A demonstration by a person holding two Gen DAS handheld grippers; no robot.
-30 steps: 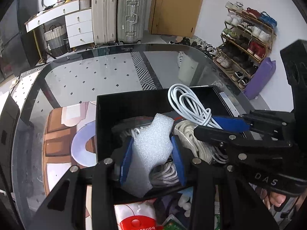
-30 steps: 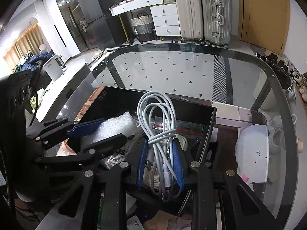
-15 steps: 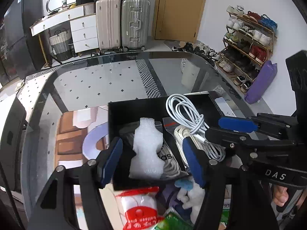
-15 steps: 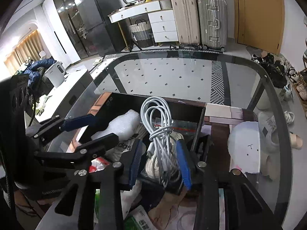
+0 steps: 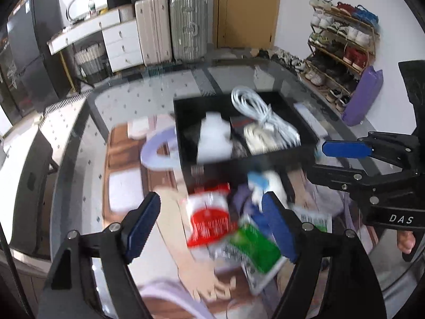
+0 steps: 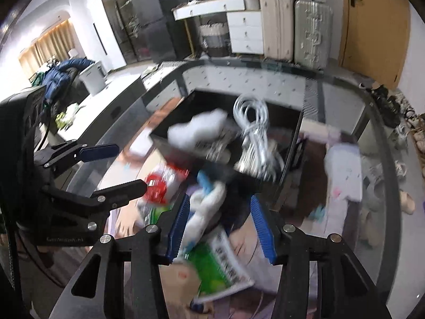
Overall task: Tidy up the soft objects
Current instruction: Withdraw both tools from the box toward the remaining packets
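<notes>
**Box part-filled, loose items waiting**

Foam piece (image 5: 213,139) & white cable coil (image 5: 263,118) are sitting in the black box (image 5: 279,156). Red pack (image 5: 208,218), green pack (image 5: 256,247) & plush toy (image 6: 205,207) are lying on the surface (image 5: 79,175) just in front. You're angling both down: left gripper (image 5: 209,228) & right gripper (image 6: 220,224) are opening w/ nothing gripped.

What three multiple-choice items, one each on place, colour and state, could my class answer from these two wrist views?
1. Where does the white cable coil lie?
A. in the black box
B. on the floor
C. on a suitcase

2. What colour are the pads of each tool?
A. red
B. blue
C. yellow

3. What does the left tool hold?
A. the foam piece
B. the cable coil
C. nothing

Key: 1 A, the coil rests inside the box walls; 2 B, both views show blue pads; 3 C, its jaws are opening with nothing gripped.
</notes>
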